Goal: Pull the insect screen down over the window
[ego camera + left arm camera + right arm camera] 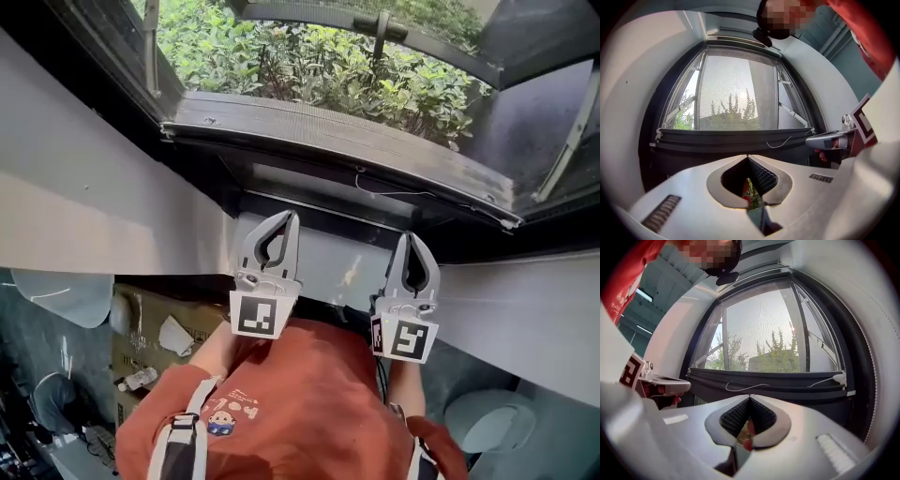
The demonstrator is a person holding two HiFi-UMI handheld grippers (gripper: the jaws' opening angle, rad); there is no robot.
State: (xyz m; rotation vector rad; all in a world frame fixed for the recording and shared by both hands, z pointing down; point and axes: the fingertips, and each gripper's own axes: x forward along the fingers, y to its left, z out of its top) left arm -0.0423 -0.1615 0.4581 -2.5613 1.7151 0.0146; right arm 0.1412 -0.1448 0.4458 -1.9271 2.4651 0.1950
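Head view: our left claw (pixel 287 219) and right claw (pixel 410 241) both have tips together, empty, just below a dark bottom bar (pixel 337 141). Left gripper view: the insect screen (pixel 736 89) covers the window down to that bar. Right gripper view: 1 white cord (pixel 740 388) hangs along it.

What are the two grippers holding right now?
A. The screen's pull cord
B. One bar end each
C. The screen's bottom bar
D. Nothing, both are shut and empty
D: the left gripper and the right gripper each show their jaws pressed together with nothing between them, held apart from the insect screen's bottom bar.
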